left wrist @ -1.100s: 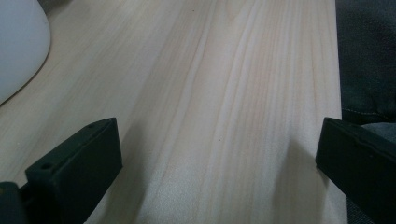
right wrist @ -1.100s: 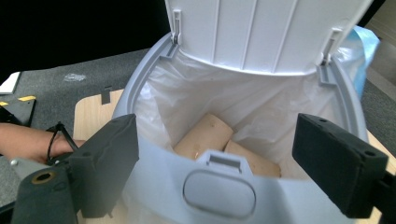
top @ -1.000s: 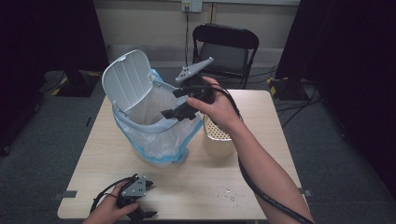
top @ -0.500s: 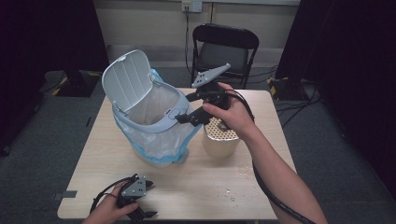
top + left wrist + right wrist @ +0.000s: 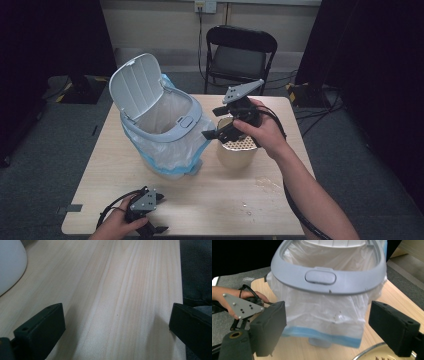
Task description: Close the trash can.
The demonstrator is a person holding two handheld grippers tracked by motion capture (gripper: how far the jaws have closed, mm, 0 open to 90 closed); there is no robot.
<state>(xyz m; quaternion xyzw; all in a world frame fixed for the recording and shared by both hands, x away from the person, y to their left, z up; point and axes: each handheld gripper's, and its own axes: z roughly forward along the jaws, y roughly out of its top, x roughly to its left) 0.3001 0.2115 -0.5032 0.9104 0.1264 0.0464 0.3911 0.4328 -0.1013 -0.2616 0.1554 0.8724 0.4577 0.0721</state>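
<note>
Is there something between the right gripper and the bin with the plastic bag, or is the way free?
Nothing visible stands in the way. The right gripper hangs over the perforated canister, its open jaws aimed at the bin, empty. In the right gripper view, just bare table lies before the bag.

Black folding chair (image 5: 242, 52) behind wooden table (image 5: 210, 200); grey carpet floor (image 5: 55, 145); beige wall (image 5: 160, 22); dark curtains (image 5: 370, 60).

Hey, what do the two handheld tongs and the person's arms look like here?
Both are black two-jaw tongs with blocky rectangular jaws. The right tongs and left tongs each carry a grey three-cornered plate dotted with small holes and trail a black cable. The person's forearms are bare, with no sleeves in view.
</note>
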